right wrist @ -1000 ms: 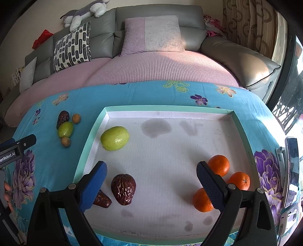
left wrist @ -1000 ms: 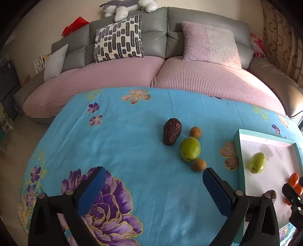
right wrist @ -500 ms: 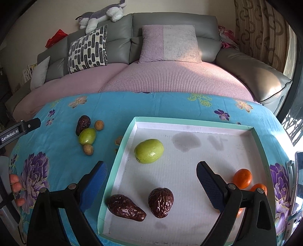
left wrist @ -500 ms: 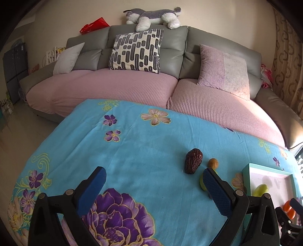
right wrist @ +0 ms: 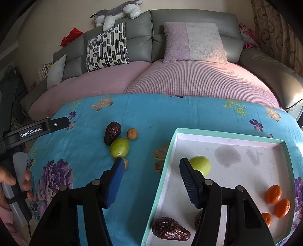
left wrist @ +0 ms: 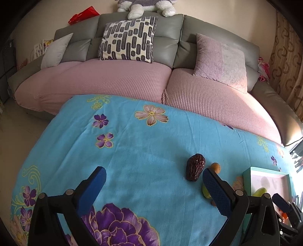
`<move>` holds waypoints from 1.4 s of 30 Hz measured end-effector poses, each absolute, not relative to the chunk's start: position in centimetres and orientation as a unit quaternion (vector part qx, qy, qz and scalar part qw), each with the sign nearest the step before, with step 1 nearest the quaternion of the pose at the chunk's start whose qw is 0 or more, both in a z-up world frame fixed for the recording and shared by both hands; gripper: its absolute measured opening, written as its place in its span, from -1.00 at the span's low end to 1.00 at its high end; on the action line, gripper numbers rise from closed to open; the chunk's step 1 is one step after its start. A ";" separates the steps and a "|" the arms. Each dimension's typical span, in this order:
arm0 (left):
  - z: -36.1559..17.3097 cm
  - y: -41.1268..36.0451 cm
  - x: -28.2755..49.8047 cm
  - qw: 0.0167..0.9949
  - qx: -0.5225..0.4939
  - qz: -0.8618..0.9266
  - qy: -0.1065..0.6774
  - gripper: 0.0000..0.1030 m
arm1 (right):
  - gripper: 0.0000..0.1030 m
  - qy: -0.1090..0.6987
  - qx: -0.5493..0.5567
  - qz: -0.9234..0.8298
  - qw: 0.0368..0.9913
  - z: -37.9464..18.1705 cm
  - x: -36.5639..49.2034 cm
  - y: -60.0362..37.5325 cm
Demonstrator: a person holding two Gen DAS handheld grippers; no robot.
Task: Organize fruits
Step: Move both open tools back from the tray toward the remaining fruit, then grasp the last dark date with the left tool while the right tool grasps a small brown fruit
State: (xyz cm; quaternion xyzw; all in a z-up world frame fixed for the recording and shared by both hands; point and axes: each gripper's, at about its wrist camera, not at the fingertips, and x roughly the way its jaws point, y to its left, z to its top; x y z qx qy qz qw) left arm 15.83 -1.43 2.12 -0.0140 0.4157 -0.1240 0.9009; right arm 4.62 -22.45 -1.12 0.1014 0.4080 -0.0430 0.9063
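On the blue floral cloth lie a dark wrinkled date, a green fruit and two small brown fruits; one is half hidden behind my right gripper's left finger. The teal-rimmed white tray holds a green fruit, a date, a second dark fruit mostly hidden, and three oranges. My right gripper is open above the tray's left rim. My left gripper is open above the cloth, left of the date.
A grey sofa with a pink cover curves behind the table, with cushions and a plush toy. A person's hand holds the left gripper's handle at the left of the right wrist view. Bare cloth lies to the left.
My right gripper has swung left from over the tray to its left rim, toward the loose fruits. The left gripper has pulled back and tilted up, so more sofa shows.
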 end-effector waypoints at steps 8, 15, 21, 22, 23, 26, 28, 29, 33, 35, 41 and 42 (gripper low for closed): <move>3.2 -2.8 19.2 0.891 0.006 -0.160 0.425 0.93 | -0.04 0.412 0.103 -0.015 0.905 -0.3 8.0 -21.1; 2.3 -4.6 21.3 0.873 0.018 -0.185 0.450 0.86 | -0.19 0.436 0.085 0.012 0.896 -1.6 10.3 -19.5; 0.5 -5.8 22.5 0.857 0.018 -0.193 0.478 0.81 | -0.19 0.463 0.084 0.025 0.882 -3.9 10.8 -18.7; 0.2 -5.9 22.7 0.853 0.014 -0.196 0.484 0.81 | -0.19 0.467 0.081 0.027 0.880 -4.2 10.8 -18.6; -0.2 -6.1 22.8 0.849 0.011 -0.198 0.490 0.81 | -0.19 0.470 0.079 0.027 0.878 -4.5 10.9 -18.5; -1.2 -7.1 22.9 0.839 0.016 -0.208 0.503 0.80 | -0.19 0.482 0.082 0.030 0.872 -5.4 11.0 -18.4; -1.9 -7.9 22.9 0.832 0.022 -0.216 0.510 0.80 | -0.19 0.491 0.084 0.030 0.866 -6.2 11.2 -18.3; -2.2 -8.3 22.9 0.829 0.025 -0.218 0.514 0.80 | -0.19 0.495 0.085 0.031 0.864 -6.5 11.3 -18.3; -3.6 -9.4 22.8 0.817 0.023 -0.223 0.531 0.72 | -0.27 0.503 0.087 0.039 0.859 -7.4 11.4 -18.1; -4.2 -9.7 23.0 0.811 0.018 -0.223 0.541 0.72 | -0.31 0.504 0.090 0.041 0.858 -7.6 11.4 -18.0; -5.5 -10.0 23.2 0.800 0.011 -0.224 0.556 0.43 | -0.51 0.502 0.107 0.046 0.857 -8.0 11.4 -18.3; -5.6 -10.0 23.2 0.799 0.008 -0.223 0.558 0.38 | -0.54 0.501 0.107 0.047 0.857 -8.0 11.4 -18.4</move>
